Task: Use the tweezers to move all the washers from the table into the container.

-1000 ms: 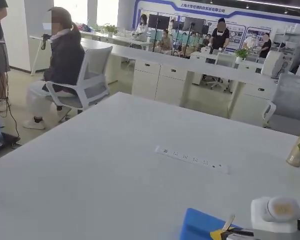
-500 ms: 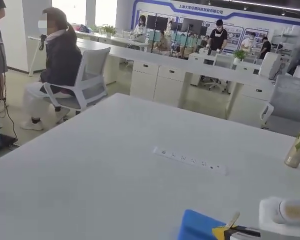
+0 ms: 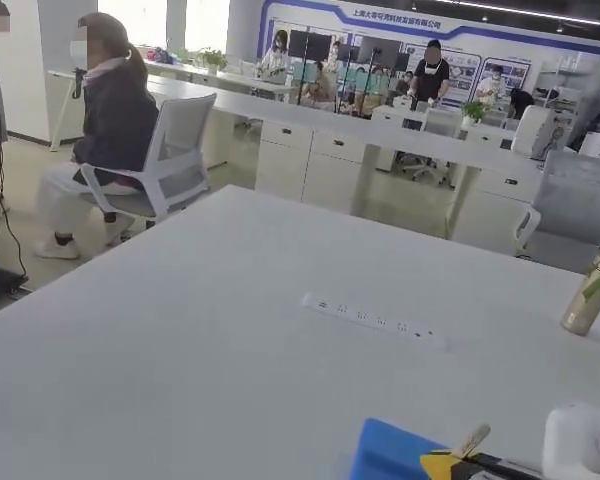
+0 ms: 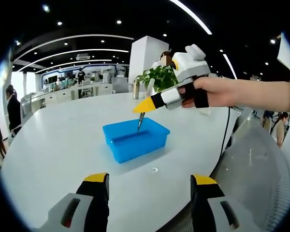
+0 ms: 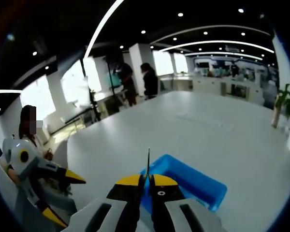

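Now — right jaws tight on tweezers [image 5: 148, 163]

The white table [image 3: 230, 330] stretches out ahead of me, mostly bare. A white power strip [image 3: 372, 320] lies flat near its middle, running left to right. At the near edge I see a corner of the blue container [image 3: 385, 455], and just to its right the yellow tip of my hand-held gripper [image 3: 442, 466]; I cannot tell how its jaws stand. A bottle [image 3: 588, 297] stands on the table at the far right. Beyond the table, at the far left, a person [image 3: 105, 120] sits on a white chair [image 3: 175, 150]. Rows of white desks [image 3: 330, 150] with more people lie farther back.
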### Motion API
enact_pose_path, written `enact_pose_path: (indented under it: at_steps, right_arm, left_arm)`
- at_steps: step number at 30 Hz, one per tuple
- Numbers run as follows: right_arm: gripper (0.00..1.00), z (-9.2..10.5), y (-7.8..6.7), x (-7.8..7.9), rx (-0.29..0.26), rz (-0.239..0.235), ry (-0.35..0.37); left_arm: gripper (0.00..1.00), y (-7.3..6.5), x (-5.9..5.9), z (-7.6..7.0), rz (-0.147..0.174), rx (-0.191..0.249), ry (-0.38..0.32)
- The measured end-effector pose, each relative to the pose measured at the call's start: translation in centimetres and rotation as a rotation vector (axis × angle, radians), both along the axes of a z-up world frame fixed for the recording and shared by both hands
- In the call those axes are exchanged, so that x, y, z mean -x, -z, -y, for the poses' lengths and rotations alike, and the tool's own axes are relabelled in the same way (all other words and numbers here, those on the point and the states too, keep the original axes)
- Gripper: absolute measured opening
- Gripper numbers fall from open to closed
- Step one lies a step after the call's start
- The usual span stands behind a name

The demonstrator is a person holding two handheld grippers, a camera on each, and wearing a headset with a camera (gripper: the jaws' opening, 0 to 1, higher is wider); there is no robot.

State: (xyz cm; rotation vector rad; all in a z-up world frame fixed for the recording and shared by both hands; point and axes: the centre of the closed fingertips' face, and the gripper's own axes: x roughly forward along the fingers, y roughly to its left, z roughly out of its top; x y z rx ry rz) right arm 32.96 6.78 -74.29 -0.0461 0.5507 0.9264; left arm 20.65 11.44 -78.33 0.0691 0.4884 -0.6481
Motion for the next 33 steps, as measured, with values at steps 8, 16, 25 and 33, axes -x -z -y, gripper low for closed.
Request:
enact_pose_path:
  at_steps: [8, 16, 25, 33]
  right_arm:
    - [0.03, -0.9, 2.2, 2.4, 0.021, -0.057, -0.061]
    - [0.04, -0.3, 5.8, 3.8, 0.068, -0.147, -0.090]
    - [0.04, -0.1, 7.3, 4.3, 0.081, -0.196, -0.101]
    - [0.04, -0.3, 7.8, 5.0, 0.096, -0.202, -0.122]
  left_arm:
    - [0.68, 0.0, 0.0, 0.1, 0.001, 0.001, 0.003]
    - [0.70, 0.0, 0.0, 0.1, 0.001, 0.002, 0.003]
    - [0.77, 0.1, 0.0, 0.1, -0.005, 0.008, -0.001]
    - [0.81, 0.1, -0.1, 0.0, -0.002, 0.005, -0.008]
